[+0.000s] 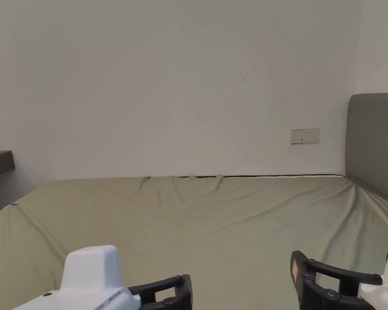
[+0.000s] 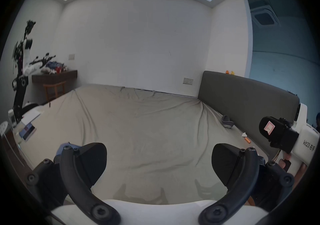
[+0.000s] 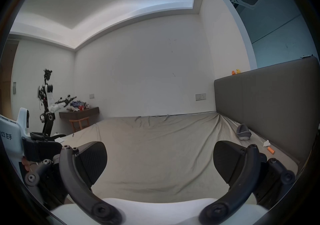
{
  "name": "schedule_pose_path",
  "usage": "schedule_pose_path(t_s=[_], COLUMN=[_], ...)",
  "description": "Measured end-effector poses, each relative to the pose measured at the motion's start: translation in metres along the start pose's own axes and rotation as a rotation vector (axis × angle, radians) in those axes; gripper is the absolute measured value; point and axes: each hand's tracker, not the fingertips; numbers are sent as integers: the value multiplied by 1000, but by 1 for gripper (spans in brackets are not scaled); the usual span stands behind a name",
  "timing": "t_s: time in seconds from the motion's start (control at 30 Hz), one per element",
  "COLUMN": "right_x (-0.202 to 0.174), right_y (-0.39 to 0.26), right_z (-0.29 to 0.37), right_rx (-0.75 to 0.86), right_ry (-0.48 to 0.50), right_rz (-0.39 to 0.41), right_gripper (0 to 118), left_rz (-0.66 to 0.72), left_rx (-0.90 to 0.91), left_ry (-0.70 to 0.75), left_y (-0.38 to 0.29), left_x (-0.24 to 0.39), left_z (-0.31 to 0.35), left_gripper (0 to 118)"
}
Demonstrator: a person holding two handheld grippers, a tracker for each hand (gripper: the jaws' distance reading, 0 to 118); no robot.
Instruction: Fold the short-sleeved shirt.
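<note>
The bed (image 1: 213, 226) with its olive sheet covers the lower half of the head view. The left gripper (image 2: 158, 164) and the right gripper (image 3: 160, 163) both stand wide open and hold nothing. Perhaps the shirt is the blue cloth (image 2: 66, 146) at lower left of the left gripper view; I cannot tell. A reach without looking may pinch the sheet instead.
</note>
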Motion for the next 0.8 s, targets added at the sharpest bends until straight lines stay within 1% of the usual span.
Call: schedule_pose_path(t_s=[0.1,0.2,0.23,0.27,0.3,0.33,0.37,0.4,0.43,0.47,0.5,0.53,0.6,0.63,0.73,0.8], right_x=[-3,-6,-9,-10,-8,-7,-12,-6,-4,1,-3,-3,2,-3,-2,-7], right_y=[0,2,6,5,4,6,3,8,8,11,9,11,12,13,14,15], right_z=[4,5,5,5,6,7,1,0,0,2,1,2,2,3,4,5], right_rx=[11,-11,-3,-46,-67,-33,-137,-55,-57,17,-30,-17,-16,-8,8,14], right_ry=[-5,-64,-70,-90,-109,-97,2,-74,-78,-135,-97,-114,-112,-114,-119,-123], right_rz=[-13,-21,-13,-65,-82,-54,-90,-65,-80,-65,-99,-90,-101,-97,-98,-90], right_gripper=[118,118,118,118,118,118,118,118,118,118,118,118,118,118,118,118], left_rz=[-28,-31,-19,1,23,37,46,47,49,48,38,8,-40,-56,-48,-32], left_rx=[7,8,12,18,23,18,1,-19,-30,-23,-20,-19,-27,-26,-37,-39], left_ry=[-3,-1,-1,-9,-30,-81,-105,-92,-73,-58,-49,-44,-22,-20,-25,-34], left_y=[5,7,8,8,8,8,10,11,13,13,12,11,8,7,7,8], left_x=[4,5,5,4,3,2,1,1,3,5,6,8,12,14,15,14], left_z=[1,-3,-5,-7,-9,-13,-17,-19,-21,-22,-22,-22,-21,-21,-21,-22], left_gripper=[118,118,118,118,118,118,118,118,118,118,118,118,118,118,118,118])
